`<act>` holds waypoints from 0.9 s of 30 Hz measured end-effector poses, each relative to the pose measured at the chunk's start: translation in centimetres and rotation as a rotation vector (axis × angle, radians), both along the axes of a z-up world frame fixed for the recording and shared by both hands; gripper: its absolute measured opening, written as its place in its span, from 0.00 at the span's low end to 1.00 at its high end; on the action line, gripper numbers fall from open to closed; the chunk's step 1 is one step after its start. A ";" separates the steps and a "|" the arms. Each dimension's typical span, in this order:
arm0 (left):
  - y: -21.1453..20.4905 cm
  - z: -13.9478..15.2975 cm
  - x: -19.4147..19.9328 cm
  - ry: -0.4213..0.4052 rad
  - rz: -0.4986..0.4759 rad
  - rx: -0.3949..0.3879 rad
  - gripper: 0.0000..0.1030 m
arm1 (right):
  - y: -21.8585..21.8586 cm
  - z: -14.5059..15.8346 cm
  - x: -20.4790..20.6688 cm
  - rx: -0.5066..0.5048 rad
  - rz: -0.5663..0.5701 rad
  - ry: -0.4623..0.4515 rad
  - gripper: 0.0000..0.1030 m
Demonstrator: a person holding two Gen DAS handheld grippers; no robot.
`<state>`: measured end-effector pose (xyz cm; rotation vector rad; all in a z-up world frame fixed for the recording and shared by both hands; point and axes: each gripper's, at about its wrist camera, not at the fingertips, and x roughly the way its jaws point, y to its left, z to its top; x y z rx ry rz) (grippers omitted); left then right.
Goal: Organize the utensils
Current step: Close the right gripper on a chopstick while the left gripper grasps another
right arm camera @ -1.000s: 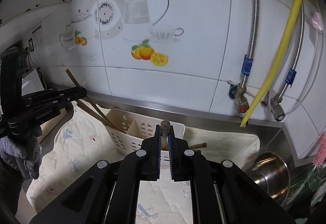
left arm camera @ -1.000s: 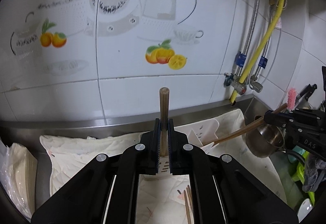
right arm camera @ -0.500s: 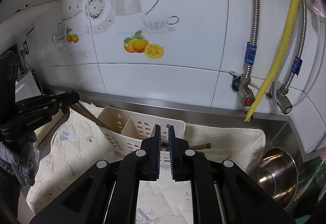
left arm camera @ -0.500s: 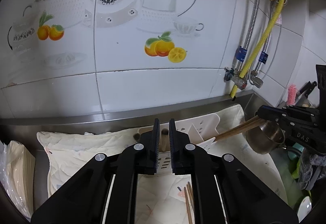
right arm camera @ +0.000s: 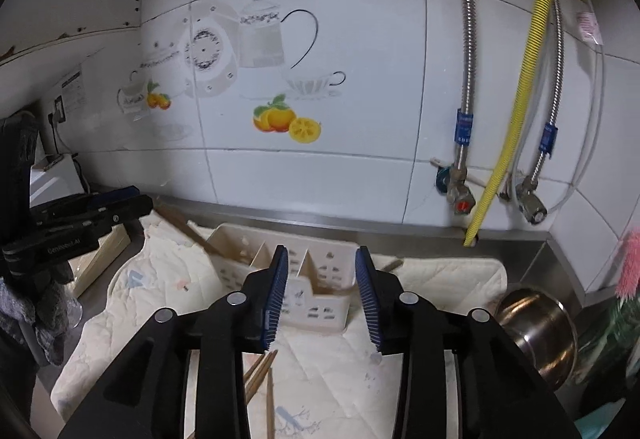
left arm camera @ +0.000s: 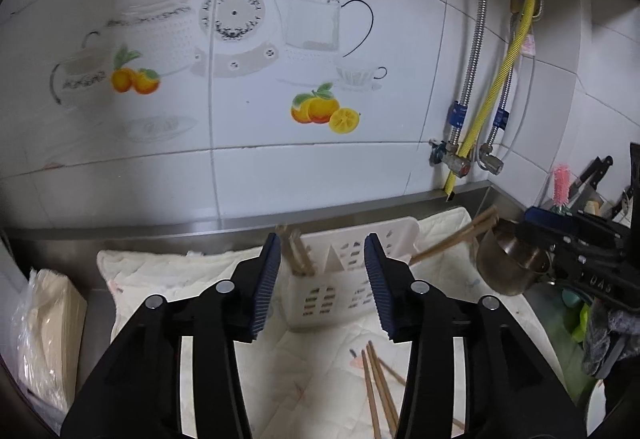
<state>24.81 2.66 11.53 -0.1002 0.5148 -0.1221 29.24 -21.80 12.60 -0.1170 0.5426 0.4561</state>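
A white slotted utensil caddy [left arm camera: 352,267] [right arm camera: 316,313] stands on a pale cloth by the wall. Brown chopsticks [left arm camera: 296,251] stand in its left compartment, and others [left arm camera: 452,239] lean out over its right end. In the right wrist view, chopsticks [right arm camera: 188,231] lean out of the left end and one [right arm camera: 390,265] pokes out on the right. My left gripper [left arm camera: 323,279] is just in front of the caddy, its jaws opening with nothing pressed between them. My right gripper [right arm camera: 322,291] is likewise opening and holds nothing. Loose chopsticks [left arm camera: 376,387] [right arm camera: 260,371] lie on the cloth below both grippers.
A steel pot [left arm camera: 508,263] [right arm camera: 536,331] sits to the right of the cloth, beside a pink brush [right arm camera: 630,263]. Hoses and a yellow pipe [right arm camera: 516,95] run down the tiled wall. A plastic-wrapped stack [left arm camera: 48,331] lies at the far left.
Both grippers were shut on chopsticks held upright over the caddy. They lowered them in, opened their jaws and drew back a little, leaving the chopsticks in the caddy.
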 end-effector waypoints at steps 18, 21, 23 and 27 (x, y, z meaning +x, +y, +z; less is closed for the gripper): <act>1.5 -7.2 -10.6 0.047 0.094 -0.002 0.72 | -0.2 -12.6 -10.6 0.007 0.024 0.140 0.43; 1.7 -8.6 -11.6 0.076 0.099 -0.023 0.72 | -0.7 -14.5 -12.1 0.012 0.027 0.168 0.42; 1.7 -9.5 -12.1 0.090 0.104 -0.030 0.72 | -1.0 -15.6 -12.8 0.021 0.025 0.191 0.40; 2.1 -11.1 -13.0 0.118 0.120 -0.059 0.72 | -1.7 -18.0 -13.9 0.034 0.015 0.244 0.32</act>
